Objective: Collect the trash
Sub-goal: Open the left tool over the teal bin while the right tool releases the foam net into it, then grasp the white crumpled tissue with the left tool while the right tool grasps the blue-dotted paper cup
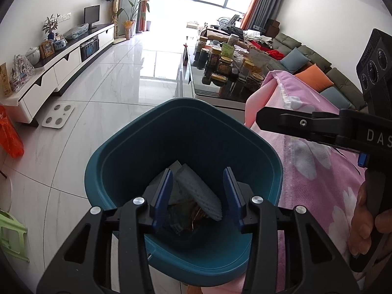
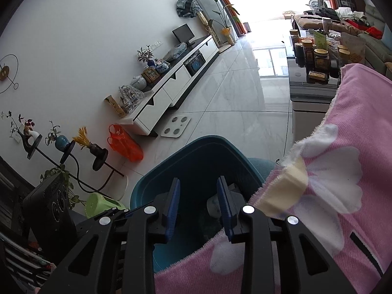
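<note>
A teal trash bin [image 1: 186,127] stands on the floor right under both grippers. Inside it lie a white foam net sleeve [image 1: 201,193], some paper and dark scraps. My left gripper [image 1: 198,171] hangs over the bin's mouth, open; the foam sleeve lies lower in the bin, seen between the blue pads [image 1: 166,188] and not squeezed by them. My right gripper [image 1: 262,117] comes in from the right, held by a hand [image 1: 362,223]. In the right wrist view it [image 2: 198,180] is open over the bin [image 2: 196,154] with nothing between its fingers.
A pink flowered cloth [image 2: 343,171] covers the surface right of the bin and overlaps its rim. Behind stands a glass coffee table [image 1: 220,93] crowded with jars. A white scale [image 1: 57,116], an orange bag [image 1: 9,139] and a green stool [image 1: 9,232] lie on the tiled floor to the left.
</note>
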### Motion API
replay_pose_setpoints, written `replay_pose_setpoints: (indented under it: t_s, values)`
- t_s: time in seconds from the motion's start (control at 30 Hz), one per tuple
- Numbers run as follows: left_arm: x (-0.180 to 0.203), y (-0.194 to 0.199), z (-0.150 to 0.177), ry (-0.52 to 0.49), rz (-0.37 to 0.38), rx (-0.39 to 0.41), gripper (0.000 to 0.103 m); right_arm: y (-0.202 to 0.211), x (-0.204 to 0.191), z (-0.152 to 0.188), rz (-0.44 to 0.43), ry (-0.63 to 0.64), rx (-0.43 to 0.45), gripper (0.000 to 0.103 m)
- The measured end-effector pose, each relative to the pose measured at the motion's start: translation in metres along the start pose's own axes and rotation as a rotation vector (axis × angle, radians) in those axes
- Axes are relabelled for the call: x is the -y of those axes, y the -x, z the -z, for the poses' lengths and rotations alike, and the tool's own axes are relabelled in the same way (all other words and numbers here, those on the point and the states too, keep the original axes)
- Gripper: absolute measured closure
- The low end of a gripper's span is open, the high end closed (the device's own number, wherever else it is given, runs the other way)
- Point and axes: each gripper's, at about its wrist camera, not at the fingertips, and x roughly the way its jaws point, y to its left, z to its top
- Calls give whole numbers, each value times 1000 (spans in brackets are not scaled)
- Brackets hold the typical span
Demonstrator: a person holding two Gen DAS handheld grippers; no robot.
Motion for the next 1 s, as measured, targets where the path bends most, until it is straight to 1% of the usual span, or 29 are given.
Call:
replay_pose_setpoints:
  t_s: [0.07, 0.2, 0.27, 0.3, 0.4, 0.5, 0.63, 0.73, 0.83, 1.0]
  values:
    - [2, 3, 0, -8, -3, 10, 60, 4, 4, 0, -3, -7, 5, 73]
    - [12, 24, 4, -38, -9, 62, 57, 21, 6, 3, -17, -9, 34, 72]
    - [19, 35, 4, -59, -2, 92, 55, 33, 4, 5, -22, 1, 55, 69]
    - [20, 45, 8, -70, 5, 106, 53, 40, 4, 6, -21, 7, 67, 67]
    - [37, 64, 9, -113, 30, 142, 52, 65, 3, 9, -21, 28, 106, 66]
    - [59, 78, 13, -158, 71, 163, 51, 93, 5, 15, -6, 47, 156, 66]
    - [95, 84, 19, -214, 148, 162, 51, 136, 18, 25, 23, 49, 226, 63]
    - [126, 83, 24, -266, 213, 145, 51, 171, 32, 36, 52, 32, 283, 61]
    - [159, 79, 38, -320, 280, 114, 51, 204, 50, 47, 102, 7, 339, 61]
    - [209, 70, 66, -411, 376, 53, 50, 248, 85, 67, 200, -54, 397, 57]
